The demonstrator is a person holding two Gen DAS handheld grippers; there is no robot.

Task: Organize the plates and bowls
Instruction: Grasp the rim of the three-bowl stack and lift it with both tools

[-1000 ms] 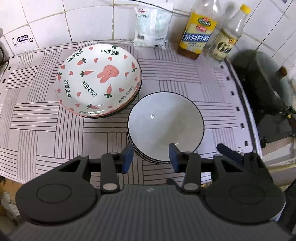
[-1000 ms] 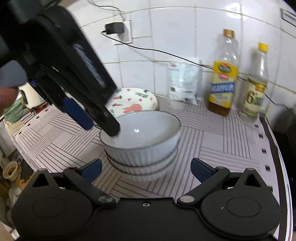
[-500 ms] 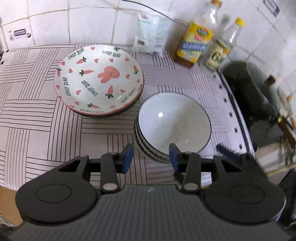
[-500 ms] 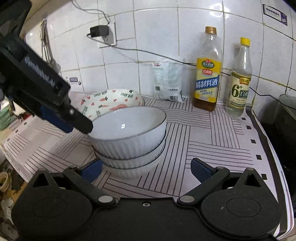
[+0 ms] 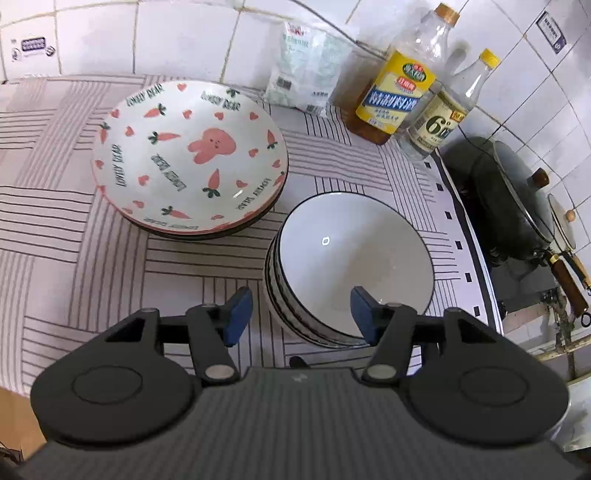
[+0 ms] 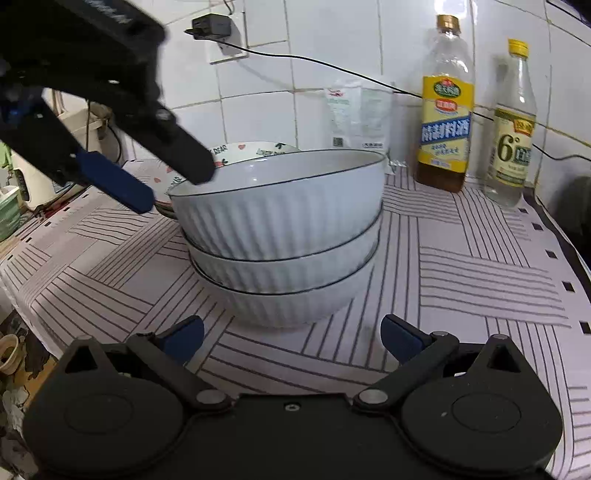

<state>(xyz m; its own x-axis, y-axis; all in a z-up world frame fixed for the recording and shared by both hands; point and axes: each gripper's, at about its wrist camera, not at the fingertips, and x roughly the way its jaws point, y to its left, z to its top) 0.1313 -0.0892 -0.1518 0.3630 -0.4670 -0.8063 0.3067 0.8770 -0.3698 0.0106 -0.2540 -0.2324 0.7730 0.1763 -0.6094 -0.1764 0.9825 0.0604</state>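
Note:
Three white ribbed bowls with dark rims (image 5: 354,258) (image 6: 280,218) stand stacked on the striped cloth. Beside them, to the back left, is a stack of plates (image 5: 188,158) (image 6: 255,151) printed with a rabbit and carrots. My left gripper (image 5: 301,314) (image 6: 171,186) comes down over the near left edge of the top bowl. Its jaws are opening, one finger inside the rim and one outside, and the pads do not press on it. My right gripper (image 6: 291,338) stands open and low in front of the bowl stack, with nothing between its fingers.
Two bottles (image 5: 395,92) (image 6: 511,125) and a white bag (image 5: 306,70) stand against the tiled wall. A dark wok with a lid (image 5: 517,206) sits on the stove past the cloth's right edge. A plugged charger (image 6: 212,26) and its cable hang on the wall.
My left gripper's jaws have spread wider and now straddle the top bowl's rim. The right gripper has sunk lower and closer, so the bowl stack looms larger.

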